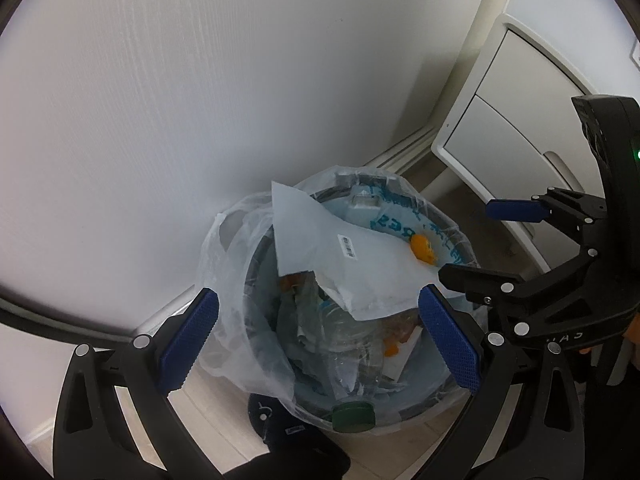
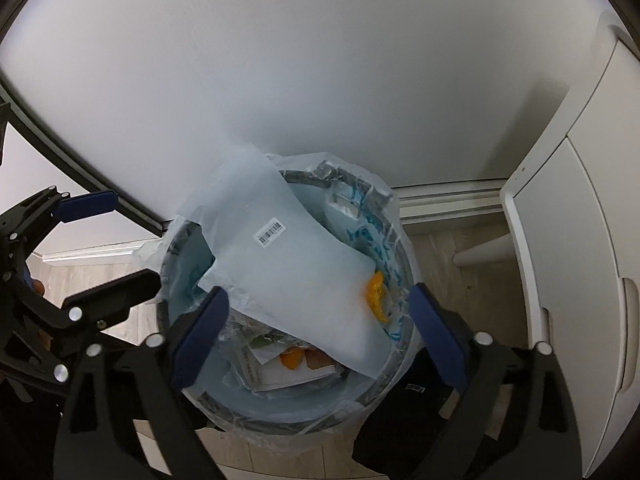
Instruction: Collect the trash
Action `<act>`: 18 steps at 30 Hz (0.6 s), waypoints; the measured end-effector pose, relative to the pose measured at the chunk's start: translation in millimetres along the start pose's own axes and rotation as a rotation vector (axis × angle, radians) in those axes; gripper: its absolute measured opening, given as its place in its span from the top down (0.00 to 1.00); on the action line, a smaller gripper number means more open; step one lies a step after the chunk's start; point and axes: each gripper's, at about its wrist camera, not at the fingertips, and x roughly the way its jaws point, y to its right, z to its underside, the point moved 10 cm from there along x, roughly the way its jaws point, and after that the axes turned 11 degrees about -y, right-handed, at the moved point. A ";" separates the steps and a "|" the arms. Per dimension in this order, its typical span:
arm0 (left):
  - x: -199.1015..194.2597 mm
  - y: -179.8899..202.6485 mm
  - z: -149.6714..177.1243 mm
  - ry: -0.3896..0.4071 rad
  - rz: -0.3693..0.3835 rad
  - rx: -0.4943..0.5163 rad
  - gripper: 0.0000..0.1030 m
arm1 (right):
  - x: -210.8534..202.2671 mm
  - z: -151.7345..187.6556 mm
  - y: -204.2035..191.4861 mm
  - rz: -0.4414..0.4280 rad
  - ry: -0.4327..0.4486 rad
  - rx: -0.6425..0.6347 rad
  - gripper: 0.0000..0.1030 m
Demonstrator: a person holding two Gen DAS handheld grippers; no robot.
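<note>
From my left wrist, my left gripper (image 1: 318, 334) hangs over the lined trash bin (image 1: 404, 414), jaws spread wide, nothing between the pads. A pale plastic sheet (image 1: 344, 256) with a barcode label lies across the rubbish.

From my right wrist, my right gripper (image 2: 320, 338) gapes just as wide above the same sheet (image 2: 296, 276), empty; the sheet seems to rest loose in the bin (image 2: 224, 404).

Floor: pale wood-look planks (image 2: 452, 240), meeting a white wall at a skirting board (image 2: 448, 200).
On it: one round trash bin (image 2: 404, 344) lined with a clear plastic bag (image 1: 228, 280), set against the wall; a white cabinet (image 2: 560, 240) on a round leg (image 2: 480, 254) beside it.
</note>
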 end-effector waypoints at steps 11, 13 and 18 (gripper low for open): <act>-14.7 -2.4 -8.2 0.049 -0.034 -0.075 0.06 | -12.2 -2.2 5.8 0.063 0.028 -0.012 0.14; -16.2 -3.5 -8.7 0.048 -0.030 -0.089 0.06 | -14.2 -2.3 8.9 0.074 0.034 -0.006 0.14; -22.0 -2.1 -8.4 0.065 -0.059 -0.111 0.06 | -17.1 -1.7 12.6 0.085 0.042 0.000 0.14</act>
